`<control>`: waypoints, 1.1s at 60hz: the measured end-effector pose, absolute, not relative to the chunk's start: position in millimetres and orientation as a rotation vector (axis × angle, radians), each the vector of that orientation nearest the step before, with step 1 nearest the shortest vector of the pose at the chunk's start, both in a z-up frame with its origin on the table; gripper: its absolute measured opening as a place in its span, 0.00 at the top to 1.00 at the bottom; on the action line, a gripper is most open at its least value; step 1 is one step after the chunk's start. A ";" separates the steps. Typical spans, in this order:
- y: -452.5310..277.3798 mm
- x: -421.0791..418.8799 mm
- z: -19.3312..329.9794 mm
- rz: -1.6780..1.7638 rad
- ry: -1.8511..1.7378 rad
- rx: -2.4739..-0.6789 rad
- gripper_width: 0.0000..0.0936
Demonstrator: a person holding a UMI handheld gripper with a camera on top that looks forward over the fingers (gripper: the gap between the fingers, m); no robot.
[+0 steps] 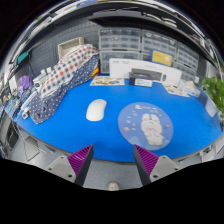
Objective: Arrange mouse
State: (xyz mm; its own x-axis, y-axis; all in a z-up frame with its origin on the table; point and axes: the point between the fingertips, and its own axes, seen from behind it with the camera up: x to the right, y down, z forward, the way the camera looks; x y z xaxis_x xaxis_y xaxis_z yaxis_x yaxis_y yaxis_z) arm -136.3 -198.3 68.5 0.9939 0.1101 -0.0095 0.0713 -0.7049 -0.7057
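Note:
A white computer mouse (96, 110) lies on the blue table top (70, 128), beyond and slightly left of my fingers. A round light-blue mouse mat (146, 124) with a white animal print lies to the right of the mouse, ahead of my right finger. My gripper (113, 160) is open and empty, with its purple pads (80, 160) wide apart above the table's near edge. Nothing stands between the fingers.
A patterned cloth and bag heap (58, 80) lies at the table's far left. White boxes (140, 70) and papers sit along the far edge, with drawer cabinets (135, 42) behind. A green plant (215, 95) stands at the far right.

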 end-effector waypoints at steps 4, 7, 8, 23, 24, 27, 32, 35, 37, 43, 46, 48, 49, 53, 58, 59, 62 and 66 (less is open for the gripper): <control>-183.8 -152.9 55.5 0.083 -0.121 -2.366 0.14; -175.8 -161.0 54.3 0.091 -0.121 -2.376 0.14; -171.0 -161.6 52.6 0.095 -0.124 -2.375 0.14; -107.2 -151.0 49.1 0.038 -0.091 -2.386 0.14; -103.8 -150.6 49.6 0.033 -0.081 -2.388 0.14; -93.0 -144.3 46.8 0.034 -0.068 -2.391 0.14; -79.8 -136.0 44.8 0.003 -0.058 -2.398 0.17; -75.7 -130.8 41.5 -0.014 -0.058 -2.409 0.20; -71.7 -129.1 41.1 -0.014 -0.060 -2.409 0.27; -65.5 -127.9 45.6 -0.001 -0.043 -2.406 0.47; -66.6 -128.7 47.0 -0.004 -0.041 -2.411 0.49; -66.3 -130.4 48.0 -0.004 -0.035 -2.408 0.51; -61.8 -146.5 42.6 -0.006 -0.038 -2.395 0.52; -62.5 -146.5 42.3 -0.012 -0.059 -2.398 0.60; -63.8 -145.4 43.4 -0.009 -0.077 -2.402 0.63; -64.9 -145.5 43.3 -0.008 -0.080 -2.405 0.63; -62.7 -146.0 42.1 0.002 -0.088 -2.412 0.64; -67.8 -148.6 42.8 0.015 -0.115 -2.437 0.64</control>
